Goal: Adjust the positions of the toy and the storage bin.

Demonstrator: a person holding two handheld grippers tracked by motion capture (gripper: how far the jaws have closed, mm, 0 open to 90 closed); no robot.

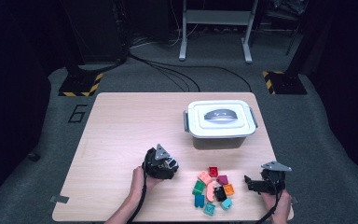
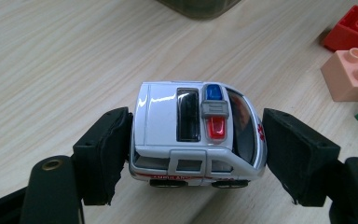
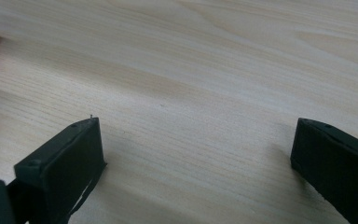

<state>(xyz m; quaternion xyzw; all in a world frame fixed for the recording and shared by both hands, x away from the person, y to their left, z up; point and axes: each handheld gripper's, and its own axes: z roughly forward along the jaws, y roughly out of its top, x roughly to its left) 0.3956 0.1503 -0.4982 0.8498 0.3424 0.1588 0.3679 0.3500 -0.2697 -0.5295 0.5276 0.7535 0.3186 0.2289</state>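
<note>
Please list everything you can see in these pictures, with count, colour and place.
table: one, light wood, centre.
storage box: one, white lid with grey handle, lid on, far right of table.
building bricks: about ten; red, pink, magenta, orange, green, teal, black; loose cluster at near edge.
toy ambulance: one, white, between the left tool's jaws, near jaw touching, the other almost.
left tool: one, black, near centre, hand-held.
right tool: one, black, open over bare table, right of bricks.
</note>
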